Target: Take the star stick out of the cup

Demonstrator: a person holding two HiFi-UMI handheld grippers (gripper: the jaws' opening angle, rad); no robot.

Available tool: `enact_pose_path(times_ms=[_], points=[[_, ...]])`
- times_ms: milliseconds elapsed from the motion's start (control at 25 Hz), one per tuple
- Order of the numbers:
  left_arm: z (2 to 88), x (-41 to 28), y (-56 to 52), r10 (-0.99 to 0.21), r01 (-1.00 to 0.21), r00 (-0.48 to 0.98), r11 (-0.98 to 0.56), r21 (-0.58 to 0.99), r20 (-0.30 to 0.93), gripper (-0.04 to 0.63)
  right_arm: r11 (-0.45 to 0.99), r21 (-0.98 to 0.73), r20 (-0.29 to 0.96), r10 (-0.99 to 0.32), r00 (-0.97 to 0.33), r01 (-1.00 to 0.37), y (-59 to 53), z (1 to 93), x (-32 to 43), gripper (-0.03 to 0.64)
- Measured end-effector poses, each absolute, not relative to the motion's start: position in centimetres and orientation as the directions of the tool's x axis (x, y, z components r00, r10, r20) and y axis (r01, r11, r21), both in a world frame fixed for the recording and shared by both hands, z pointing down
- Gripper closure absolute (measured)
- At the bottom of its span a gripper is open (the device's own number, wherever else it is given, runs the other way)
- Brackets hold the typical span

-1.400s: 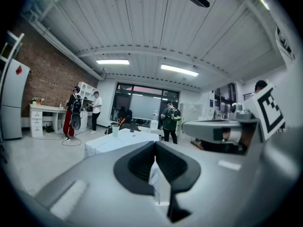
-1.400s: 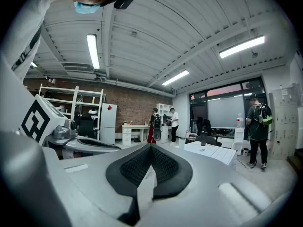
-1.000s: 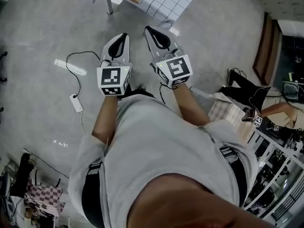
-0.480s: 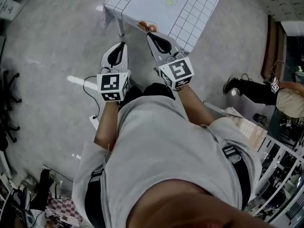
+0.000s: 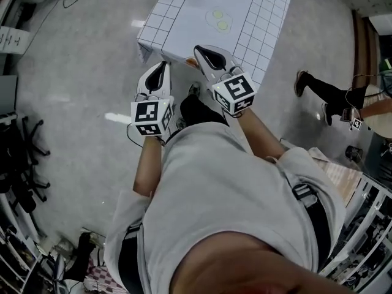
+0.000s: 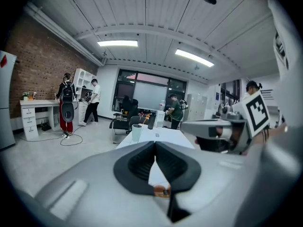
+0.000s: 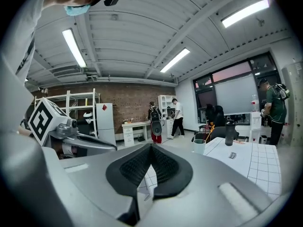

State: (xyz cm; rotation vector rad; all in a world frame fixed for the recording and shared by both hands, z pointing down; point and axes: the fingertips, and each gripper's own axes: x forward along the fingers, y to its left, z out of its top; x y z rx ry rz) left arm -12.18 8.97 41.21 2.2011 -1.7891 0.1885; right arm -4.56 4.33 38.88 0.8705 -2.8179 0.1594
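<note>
1. Left gripper point(image 6: 155, 144): jaws clenched together, nothing between them; held at the near edge of the white gridded table point(image 5: 260, 32).
2. Right gripper point(image 7: 150, 148): jaws pressed together, empty; just right of the left gripper, over the same near edge.
3. Cup point(image 6: 137, 132): pale, upright at the table's far end, well apart from both grippers.
4. Star stick point(image 7: 209, 130): thin orange-yellow rod rising from the cup; head too small to make out.
5. Dark bottle point(image 7: 230, 134): upright, right of the cup.
</note>
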Motion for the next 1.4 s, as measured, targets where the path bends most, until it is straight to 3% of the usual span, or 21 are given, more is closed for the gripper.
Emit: enact_pose_path(times_ms=[360, 680, 1000, 1400], points=[[40.6, -13.2, -3.8, -0.912, -0.971, 0.238, -0.218, 0.097, 0.334, 0.592, 0.816, -0.127, 0.197, -0.536, -0.821, -0.563, -6.8, 39.4, -5.5, 0.617], [41.0, -11.2, -11.7, -0.863, -0.939, 0.32, -0.345, 0.006, 0.391, 0.592, 0.716, -0.2, 0.226, -0.63, -0.743, -0.668, -12.3, 41.3, -1.5, 0.617], [43.2, -9.6, -19.2, -0.762, -0.849, 0.448, -0.526, -0.043, 0.468, 0.592, 0.52, -0.195, 0.298, -0.776, -0.555, -0.832, -16.0, 43.0, 2.1, 0.617], [45.2, -9.8, -27.7, -0.643, -0.721, 0.574, -0.691, -0.06, 0.506, 0.592, 0.234, -0.223, 0.42, -0.853, -0.31, -0.946, -15.8, 46.4, 2.2, 0.617]])
